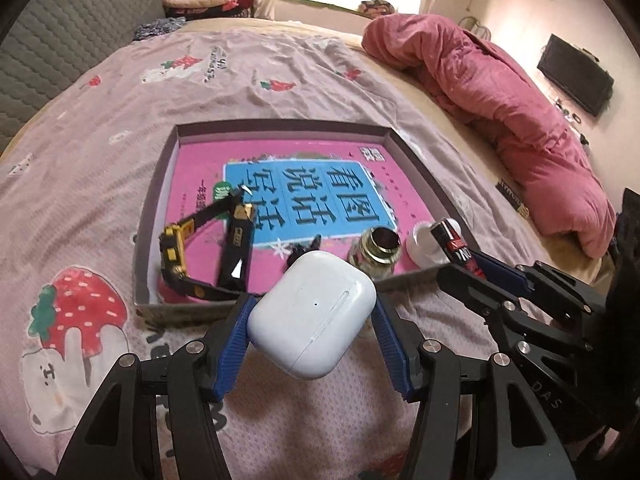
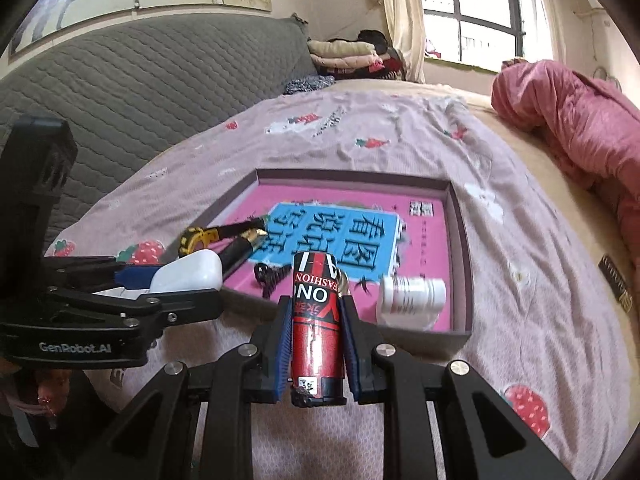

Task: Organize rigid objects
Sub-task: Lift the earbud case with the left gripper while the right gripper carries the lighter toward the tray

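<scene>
Item one: white earbud case [image 1: 314, 316], lower centre, pinched in my left gripper [image 1: 314, 344].
Item two: red battery [image 2: 318, 328], clamped in my right gripper [image 2: 316, 344].
Both go to the tray [image 1: 416, 160]; I'd clear its near rim, lower gently, avoid the bottle [image 2: 412, 294].

Tray [image 1: 160, 184] on bed [image 1: 100, 92], pliers [image 1: 236, 236] inside, quilt [image 1: 520, 120] right
</scene>
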